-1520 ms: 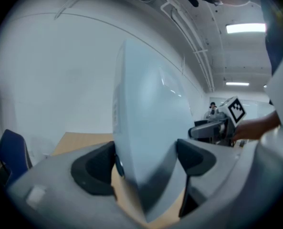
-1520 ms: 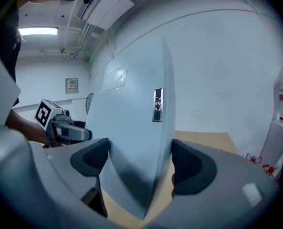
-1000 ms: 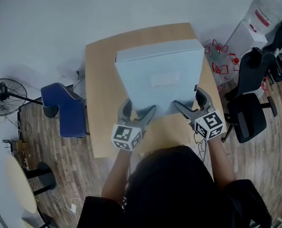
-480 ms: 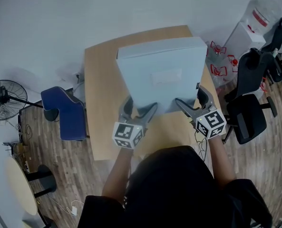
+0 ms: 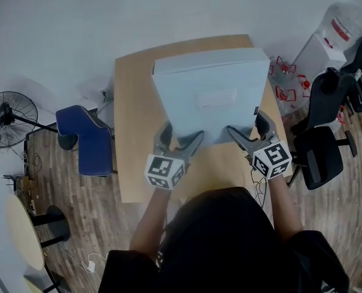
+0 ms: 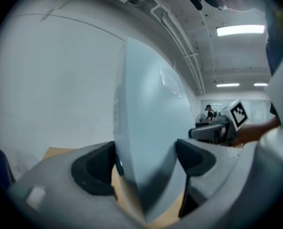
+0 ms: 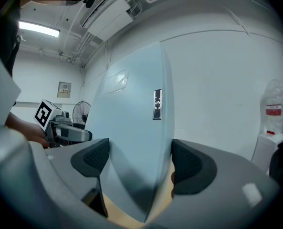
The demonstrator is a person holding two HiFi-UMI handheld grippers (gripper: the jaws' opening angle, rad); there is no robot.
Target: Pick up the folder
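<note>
Head view: left tool (image 5: pixel 179 141) and right tool (image 5: pixel 248 127) pinch the folder (image 5: pixel 211 96) by its near edge, its long axis rising toward the far edge of the tabletop (image 5: pixel 132 127).

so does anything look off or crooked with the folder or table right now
Nothing stands out. The folder is tipped up steeply over the table, but only because the left gripper and right gripper each clamp its near edge. No dents, tears or spills show.

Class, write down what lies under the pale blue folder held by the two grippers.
Under the pale blue plastic folder lies the light wooden table; tan wood shows beneath its lower edge in both gripper views. The tabletop that the folder covers in the head view cannot be seen.
</note>
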